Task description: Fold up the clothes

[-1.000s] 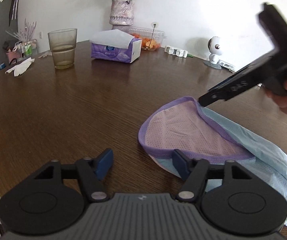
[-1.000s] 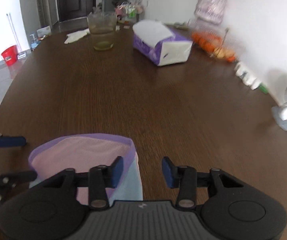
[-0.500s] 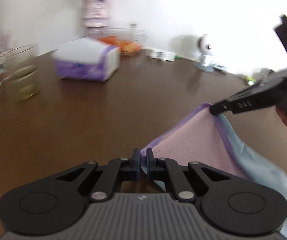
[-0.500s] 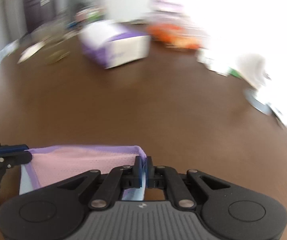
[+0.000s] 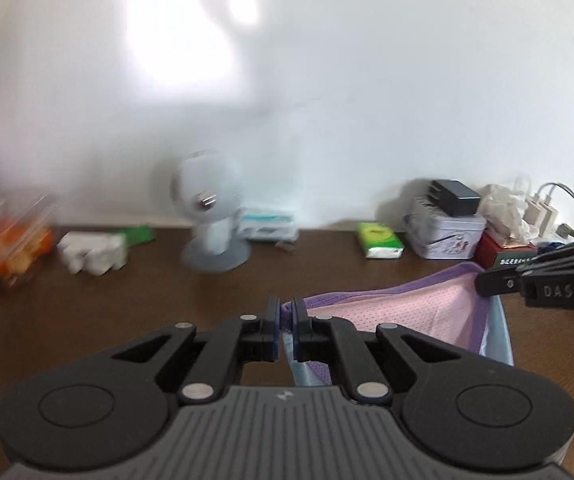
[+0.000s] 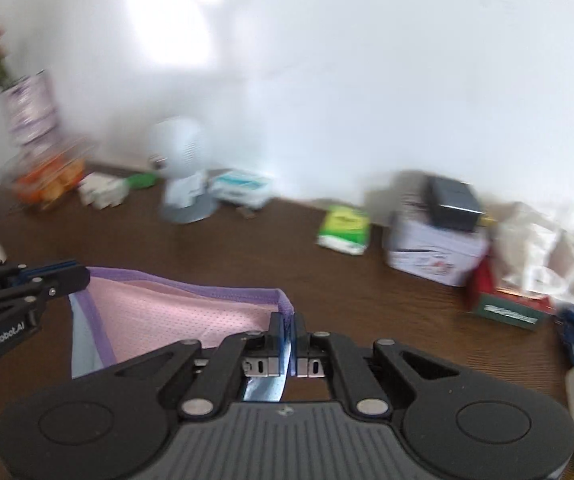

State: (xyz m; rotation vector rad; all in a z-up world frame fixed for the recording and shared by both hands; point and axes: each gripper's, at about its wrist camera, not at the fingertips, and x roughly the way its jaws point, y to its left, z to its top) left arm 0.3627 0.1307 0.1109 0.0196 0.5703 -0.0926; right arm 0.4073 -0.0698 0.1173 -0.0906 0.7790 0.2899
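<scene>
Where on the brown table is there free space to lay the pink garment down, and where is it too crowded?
Bare wood lies between the held garment and the row along the wall, in front of the white camera and the green tissue pack. Crowded: the right end, around the white tin, the red box and the chargers. Both the left gripper and the right gripper clamp the garment's purple edge.

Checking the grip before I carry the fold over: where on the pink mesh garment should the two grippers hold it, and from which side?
On the purple-trimmed edge, one corner each. The left gripper and the right gripper are each shut on an end of the garment, coming in from the near side with fingers pointing toward the wall. The doubled trim is the firmest part, and the edge hangs between them with only slight sag.
</scene>
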